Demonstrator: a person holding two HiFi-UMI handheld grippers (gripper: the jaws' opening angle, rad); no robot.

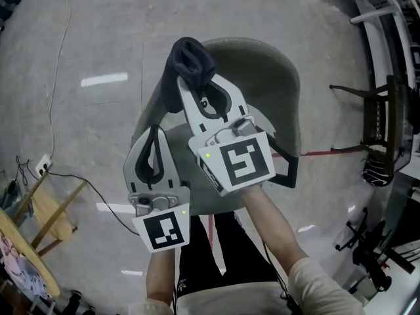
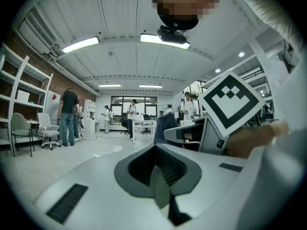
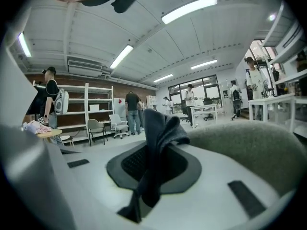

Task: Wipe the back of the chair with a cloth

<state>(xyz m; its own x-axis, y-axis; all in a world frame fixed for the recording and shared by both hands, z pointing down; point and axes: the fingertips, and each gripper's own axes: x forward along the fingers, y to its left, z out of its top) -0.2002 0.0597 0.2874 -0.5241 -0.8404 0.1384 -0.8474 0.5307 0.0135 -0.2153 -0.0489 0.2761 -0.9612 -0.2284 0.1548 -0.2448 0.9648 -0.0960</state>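
So looking down from the head view, the right gripper [image 1: 195,87] has its fingers clamped on a dark cloth [image 1: 189,59], and the cloth is bunched up right at the near-left part of the chair [image 1: 266,71] back's top rim, touching it or just above it, I can't say which. The right gripper view backs that up: the cloth [image 3: 160,128] is pinched between the fingers of the right gripper [image 3: 152,169] and sticks up out of them in a folded wad, with the grey-green padded curve of the chair [image 3: 249,147] just beside it on the right. The left gripper [image 1: 155,140] sits lower and to the left in the head view, just off the chair's left side, apart from the cloth. In its own view the left gripper [image 2: 160,178] has its fingers closed together, and I can't make out anything held in them. That same view also catches the right gripper's marker cube [image 2: 231,101] close by on the right, and a bit of the dark cloth [image 2: 164,124] poking up past it. Both forearms come in from the bottom edge of the head view, the right one [image 1: 275,231] in a light sleeve. The chair stands on a shiny grey floor [image 1: 98,44] with a thin cable [image 1: 60,58] trailing across it on the left. Background stuff: a few people [image 2: 67,115] standing around far off in a big room, and white shelves [image 3: 96,99] along a wall.
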